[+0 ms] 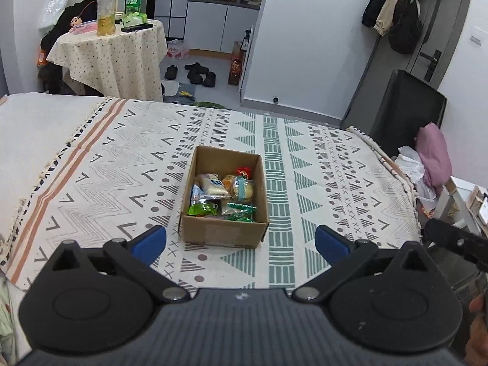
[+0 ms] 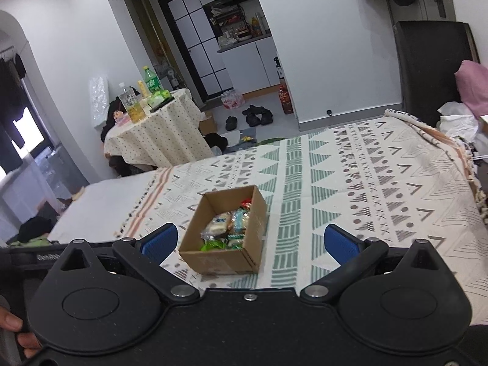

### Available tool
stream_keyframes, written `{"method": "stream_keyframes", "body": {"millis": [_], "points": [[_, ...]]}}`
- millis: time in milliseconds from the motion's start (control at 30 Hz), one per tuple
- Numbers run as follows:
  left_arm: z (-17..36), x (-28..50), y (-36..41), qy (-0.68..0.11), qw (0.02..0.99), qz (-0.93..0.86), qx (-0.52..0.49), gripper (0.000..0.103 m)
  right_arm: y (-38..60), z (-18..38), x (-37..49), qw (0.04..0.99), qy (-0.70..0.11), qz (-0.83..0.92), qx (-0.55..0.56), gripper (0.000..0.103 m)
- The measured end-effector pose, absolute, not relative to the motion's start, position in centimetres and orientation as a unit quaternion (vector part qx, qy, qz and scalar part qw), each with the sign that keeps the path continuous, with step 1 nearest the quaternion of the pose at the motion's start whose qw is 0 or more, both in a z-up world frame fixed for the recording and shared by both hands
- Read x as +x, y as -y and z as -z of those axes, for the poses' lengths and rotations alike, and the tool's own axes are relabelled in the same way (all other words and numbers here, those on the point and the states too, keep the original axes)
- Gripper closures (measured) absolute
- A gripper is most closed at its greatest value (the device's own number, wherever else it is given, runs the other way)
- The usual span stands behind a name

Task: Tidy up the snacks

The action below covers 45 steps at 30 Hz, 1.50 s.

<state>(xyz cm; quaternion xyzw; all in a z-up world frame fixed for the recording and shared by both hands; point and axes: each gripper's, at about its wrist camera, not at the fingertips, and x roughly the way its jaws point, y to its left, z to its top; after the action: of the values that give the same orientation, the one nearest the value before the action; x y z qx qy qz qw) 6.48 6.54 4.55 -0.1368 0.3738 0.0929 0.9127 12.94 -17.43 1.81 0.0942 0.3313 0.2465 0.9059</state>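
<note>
The left gripper [image 1: 241, 242] and the right gripper [image 2: 250, 242] are both standing with jaws spread wide and nothing between the blue pads, hovering over the near edge of the patterned bedspread [image 1: 335, 164]. Just beyond them, the open cardboard box [image 1: 222, 231] is sitting upright on the bedspread, holding the snacks [image 1: 222, 193] in a loose pile. Farther back, a small round table [image 1: 113, 58] is carrying bottles.

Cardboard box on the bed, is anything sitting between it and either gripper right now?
Nothing visible. Only bare patterned blanket lies between the cardboard box and the open left gripper; the right gripper, also open and empty, has the same unobstructed line.
</note>
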Motion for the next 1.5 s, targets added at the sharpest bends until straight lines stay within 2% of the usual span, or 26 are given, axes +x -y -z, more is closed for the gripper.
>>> {"method": "stream_keyframes", "body": {"millis": [700, 1500], "points": [[-4.4, 0.7, -6.1, -0.381, 0.917, -0.078, -0.091, 0.000, 18.4, -1.9, 7.5, 0.906, -0.331, -0.249, 0.086, 0.000], [-3.6, 1.2, -5.4, -0.392, 0.913, -0.070, -0.084, 0.000, 18.9, -1.1, 7.1, 0.908, -0.333, -0.240, 0.090, 0.000]]}}
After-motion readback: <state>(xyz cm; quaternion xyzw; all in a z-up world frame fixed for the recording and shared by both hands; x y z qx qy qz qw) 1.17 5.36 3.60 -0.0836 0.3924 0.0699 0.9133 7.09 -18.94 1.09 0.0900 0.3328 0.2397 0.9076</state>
